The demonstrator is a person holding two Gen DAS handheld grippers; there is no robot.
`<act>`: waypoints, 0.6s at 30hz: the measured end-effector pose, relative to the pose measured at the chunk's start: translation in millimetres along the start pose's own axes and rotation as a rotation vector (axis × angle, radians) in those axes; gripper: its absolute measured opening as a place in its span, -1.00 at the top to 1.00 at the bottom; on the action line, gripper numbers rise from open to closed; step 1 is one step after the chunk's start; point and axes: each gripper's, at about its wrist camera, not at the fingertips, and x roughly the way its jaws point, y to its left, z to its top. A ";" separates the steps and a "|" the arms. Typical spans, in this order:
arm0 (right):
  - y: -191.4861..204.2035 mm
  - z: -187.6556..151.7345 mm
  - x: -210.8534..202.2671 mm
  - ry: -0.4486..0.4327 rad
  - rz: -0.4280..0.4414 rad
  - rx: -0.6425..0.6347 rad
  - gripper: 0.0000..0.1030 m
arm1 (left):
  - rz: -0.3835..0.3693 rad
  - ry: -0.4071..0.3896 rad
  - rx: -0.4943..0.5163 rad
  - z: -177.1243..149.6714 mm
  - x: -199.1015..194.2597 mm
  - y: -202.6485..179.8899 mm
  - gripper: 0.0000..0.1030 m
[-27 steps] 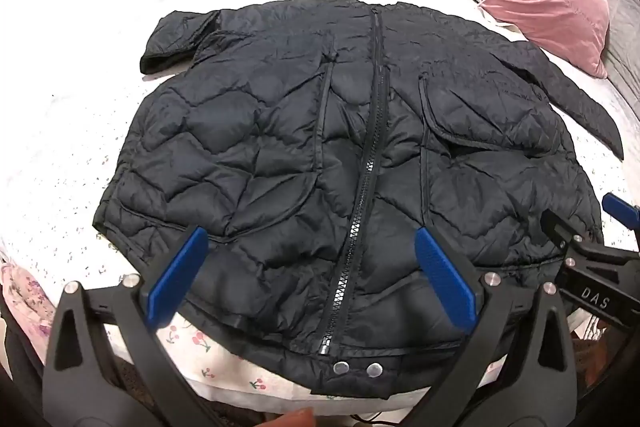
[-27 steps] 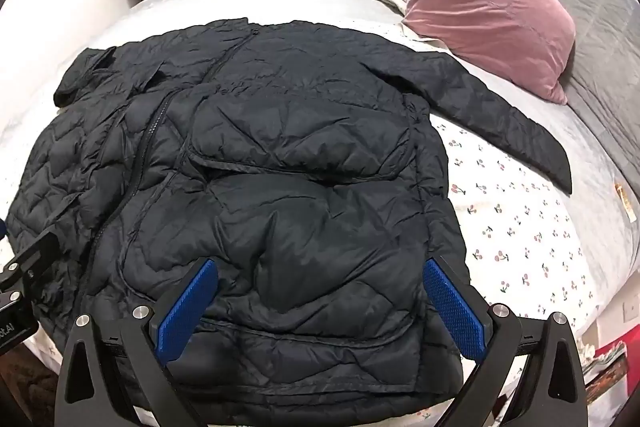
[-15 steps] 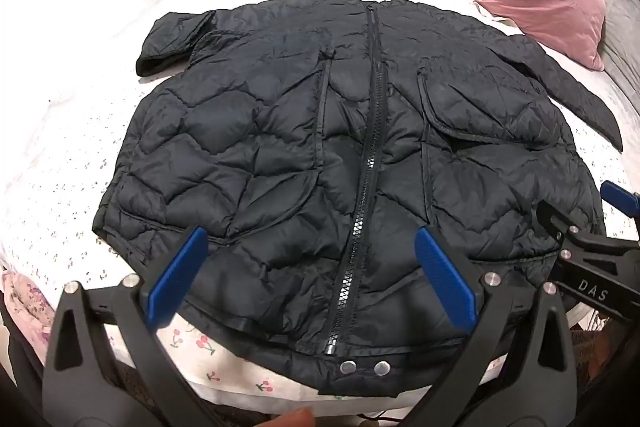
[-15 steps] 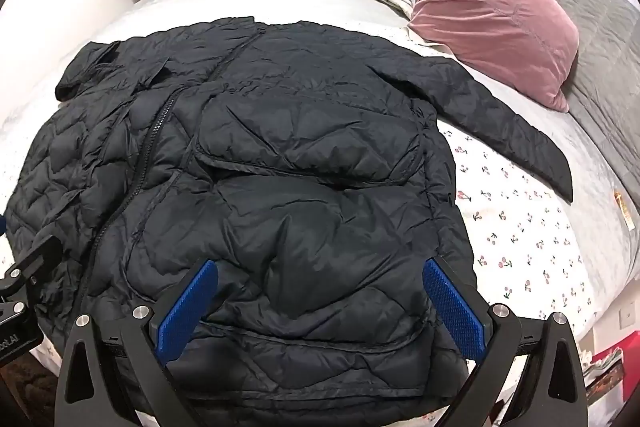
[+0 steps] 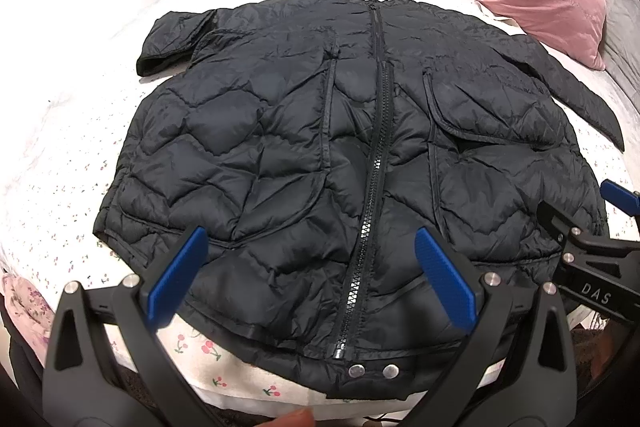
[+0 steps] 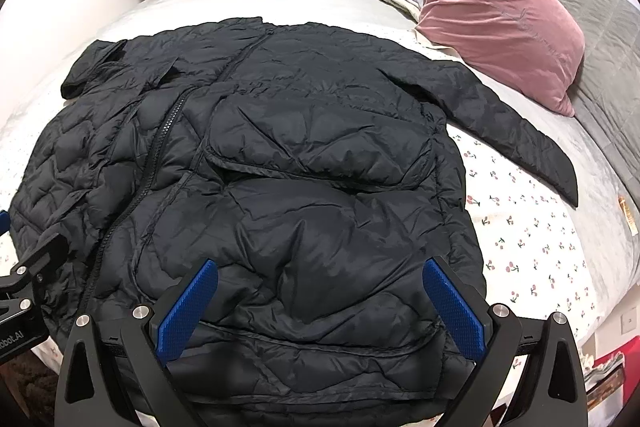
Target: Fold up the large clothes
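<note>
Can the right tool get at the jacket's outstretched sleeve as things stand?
Probably yes: the right tool is open and holds nothing, and the sleeve lies flat on the bed with nothing over it.

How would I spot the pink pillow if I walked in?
Find the bed with the black quilted jacket spread across it. Beyond the jacket's outstretched sleeve, a plump velvet pink pillow leans against grey bedding, the only pink, shiny cushion there.

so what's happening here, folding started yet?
Not yet. A black quilted jacket lies flat and zipped, front up, on the bed, one sleeve stretched toward the pink pillow. The person holds the left gripper and right gripper open above the hem end, gripping nothing.
</note>
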 end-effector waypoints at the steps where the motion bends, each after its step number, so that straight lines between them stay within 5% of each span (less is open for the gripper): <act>1: 0.0 0.2 0.5 0.002 0.002 0.001 -1.00 | -0.002 0.002 0.003 0.6 0.8 -0.5 -1.00; 18: 5.3 1.1 2.9 0.008 0.017 -0.005 -1.00 | 0.000 0.005 -0.006 0.1 2.3 2.1 -1.00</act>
